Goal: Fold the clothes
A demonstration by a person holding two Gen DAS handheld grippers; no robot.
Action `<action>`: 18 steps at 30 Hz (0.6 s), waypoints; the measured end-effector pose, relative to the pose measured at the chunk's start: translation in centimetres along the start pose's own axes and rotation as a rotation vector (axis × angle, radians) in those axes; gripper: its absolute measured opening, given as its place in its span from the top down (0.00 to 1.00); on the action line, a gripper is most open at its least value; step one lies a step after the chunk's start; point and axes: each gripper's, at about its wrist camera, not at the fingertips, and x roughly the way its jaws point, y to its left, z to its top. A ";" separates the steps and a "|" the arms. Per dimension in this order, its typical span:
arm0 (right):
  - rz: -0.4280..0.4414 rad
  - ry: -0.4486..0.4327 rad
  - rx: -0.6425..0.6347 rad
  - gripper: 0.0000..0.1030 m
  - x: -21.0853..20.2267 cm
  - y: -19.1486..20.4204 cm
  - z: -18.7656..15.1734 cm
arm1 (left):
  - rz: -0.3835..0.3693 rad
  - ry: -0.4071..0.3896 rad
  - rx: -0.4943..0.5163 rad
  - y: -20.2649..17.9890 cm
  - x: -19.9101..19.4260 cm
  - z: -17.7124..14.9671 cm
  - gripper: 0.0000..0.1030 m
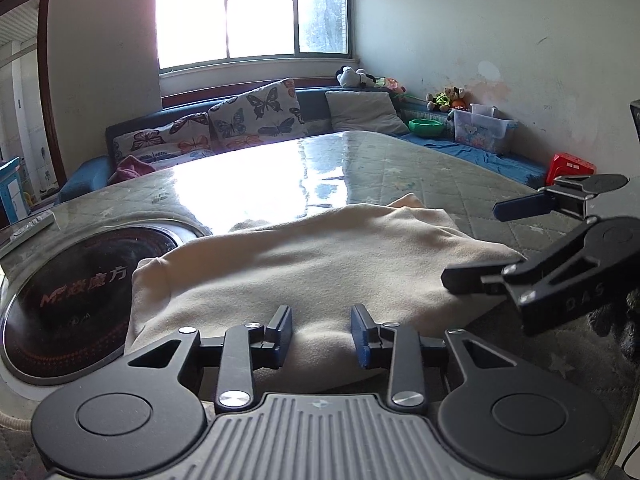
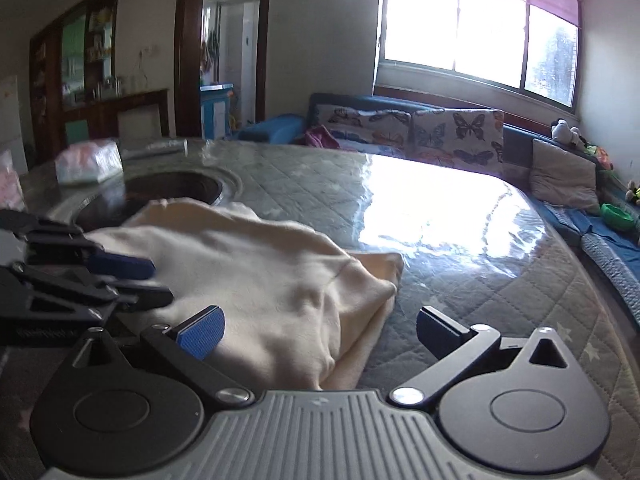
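In the left wrist view, the left claw (image 1: pixel 320 332) sits low over the near edge of a cream garment (image 1: pixel 304 264), its two fingers apart with a fold of the cloth bulging up between them but not pinched. The garment lies in a loose heap on the tabletop (image 1: pixel 400 160), which wears a quilted cover under a shiny clear sheet, and its left end reaches the rim of a round black cooktop (image 1: pixel 68 304) set into the surface. The right claw (image 1: pixel 476 244) enters from the right, fingers wide apart, the lower one touching the garment's right edge. In the right wrist view, the right claw (image 2: pixel 316 332) stands spread wide (one blue pad faces the camera) over the garment's (image 2: pixel 256 272) near corner, gripping nothing. The left claw (image 2: pixel 144 280) shows at the left edge, blurred, against the cloth. A cushioned bench (image 2: pixel 440 128) runs under the window (image 2: pixel 472 28).
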 end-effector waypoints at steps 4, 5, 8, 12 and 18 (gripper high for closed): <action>-0.007 0.006 0.007 0.00 0.0 -0.2 -0.1 | 0.000 0.002 -0.001 0.0 0.0 0.0 0.66; -0.004 0.014 0.012 0.00 0.1 -0.3 -0.1 | 0.001 0.003 -0.003 0.0 0.0 0.0 0.66; 0.009 0.034 0.047 0.00 0.4 -1.0 -0.1 | -0.003 0.005 -0.015 -0.2 0.0 0.0 0.66; -0.016 0.036 0.055 0.00 0.1 -1.8 -0.6 | -0.033 0.008 -0.029 -0.8 0.0 0.0 0.66; -0.049 0.051 0.112 0.00 -1.0 -3.4 -1.8 | -0.085 0.007 -0.020 -2.3 0.2 0.1 0.66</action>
